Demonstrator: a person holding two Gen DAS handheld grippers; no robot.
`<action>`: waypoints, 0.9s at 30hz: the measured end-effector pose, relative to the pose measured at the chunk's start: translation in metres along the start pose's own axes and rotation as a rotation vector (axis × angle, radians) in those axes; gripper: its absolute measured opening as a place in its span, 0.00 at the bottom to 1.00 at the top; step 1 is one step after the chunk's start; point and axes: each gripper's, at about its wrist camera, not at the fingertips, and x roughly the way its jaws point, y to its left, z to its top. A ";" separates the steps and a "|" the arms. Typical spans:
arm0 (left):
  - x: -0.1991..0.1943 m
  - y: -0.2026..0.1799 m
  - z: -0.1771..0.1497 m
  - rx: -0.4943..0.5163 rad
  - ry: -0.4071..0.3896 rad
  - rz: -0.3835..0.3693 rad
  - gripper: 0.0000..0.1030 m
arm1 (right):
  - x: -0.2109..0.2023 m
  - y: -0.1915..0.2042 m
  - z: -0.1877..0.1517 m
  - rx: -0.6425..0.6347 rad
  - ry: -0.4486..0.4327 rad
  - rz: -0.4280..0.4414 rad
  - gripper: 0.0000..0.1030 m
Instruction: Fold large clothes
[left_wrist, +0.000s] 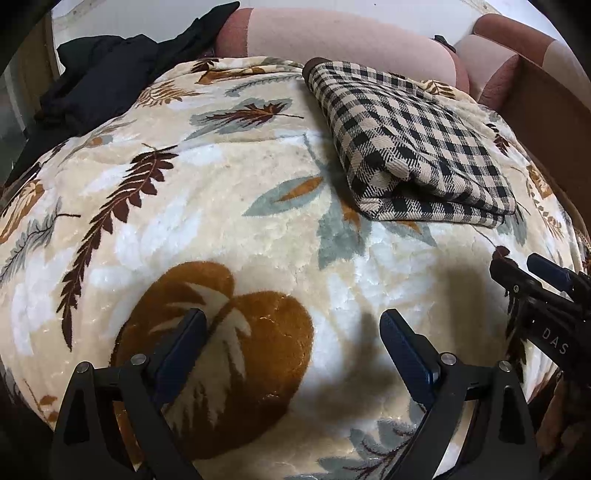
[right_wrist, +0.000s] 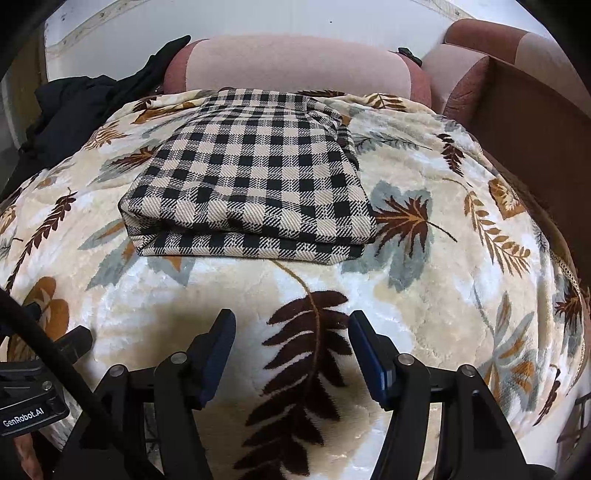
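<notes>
The folded checked garment (right_wrist: 247, 177) lies on the leaf-print blanket (right_wrist: 424, 314), ahead of my right tongs (right_wrist: 291, 332) and ahead-right of my left tongs (left_wrist: 293, 332). I see both tongs spread wide, holding nothing, above the blanket.

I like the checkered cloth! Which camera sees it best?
The right wrist view: the folded checkered cloth lies in the middle, whole, facing the camera. The left wrist view shows it off to the right and slanted.

Light was even and fairly bright, perhaps from overhead; soft shadows lay on the blanket (left_wrist: 258, 206); fisheye edges bent and darkened.
</notes>
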 end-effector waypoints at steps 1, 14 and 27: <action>-0.001 0.000 0.000 0.000 -0.007 0.005 0.91 | 0.000 -0.001 0.000 0.001 -0.001 0.000 0.66; -0.003 0.001 0.002 -0.003 -0.022 0.030 0.91 | -0.001 -0.001 -0.001 0.005 -0.007 -0.005 0.66; -0.002 0.000 0.001 -0.003 -0.029 0.050 0.91 | -0.004 0.001 -0.001 0.013 -0.019 -0.002 0.67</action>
